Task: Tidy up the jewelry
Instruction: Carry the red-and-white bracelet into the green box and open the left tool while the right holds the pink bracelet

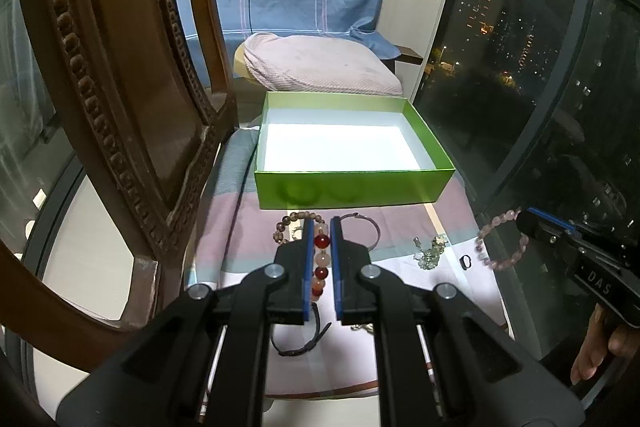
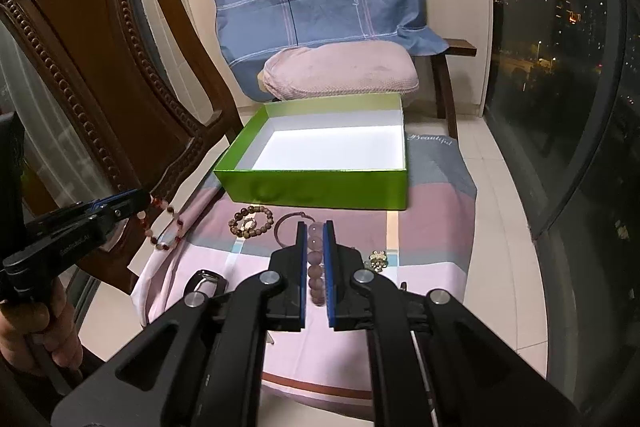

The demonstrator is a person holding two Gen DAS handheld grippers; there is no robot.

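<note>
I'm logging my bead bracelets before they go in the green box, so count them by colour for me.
Red-and-pink bracelet: 1, held in the left jaws
Pale pink bracelet: 1, held in the right jaws
Brown bracelet: 1, lying on the cloth
Total: 3 bead bracelets

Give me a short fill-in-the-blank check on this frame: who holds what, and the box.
1. The left gripper is shut on a bracelet of red and ____ beads.
2. The right gripper holds a bracelet of ____ beads.
3. The green box holds ____ so far.

Missing: pink; pink; nothing
</note>
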